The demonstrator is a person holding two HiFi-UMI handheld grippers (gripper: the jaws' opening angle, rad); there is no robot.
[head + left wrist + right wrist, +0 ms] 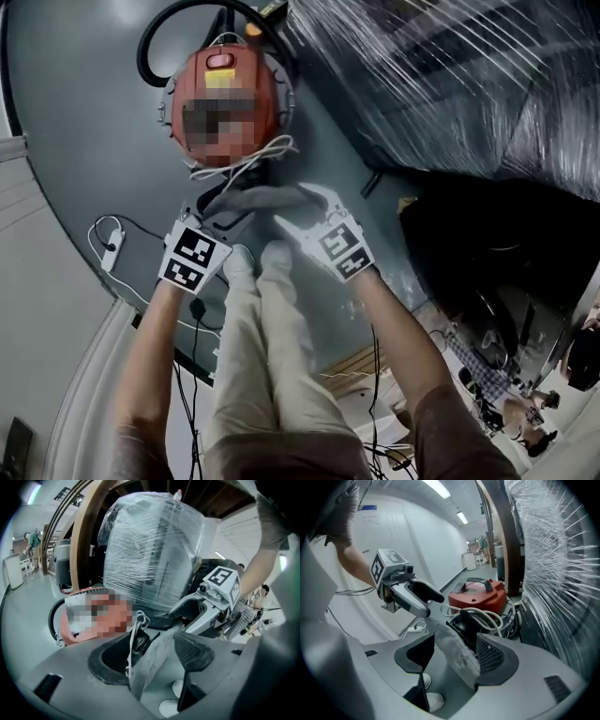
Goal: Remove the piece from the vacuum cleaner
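- Biggest thing in shot is the film-wrapped load (450,84) on the right. Clear plastic is bound tight round a dark stack, and what's inside can't be made out.
- The red vacuum cleaner (262,84) sits on the grey floor ahead of the person. Its lid is on, so the drum's contents are hidden.
- A black hose (142,56) loops round behind it.
- The grey piece (258,199) is a flat, dusty cloth-like panel, clear of the vacuum cleaner. It hangs just in front of it, stretched between both tools.
- On the left gripper (214,211) the jaws stand well apart. The piece lies against one jaw, with open space to the other.
- The right gripper (302,208) is the same story — jaws parted, the piece resting on one pad only.
- A white cord (248,159) bunches up at the vacuum's near edge.
- Two pale shoes (239,258) show directly below the piece.
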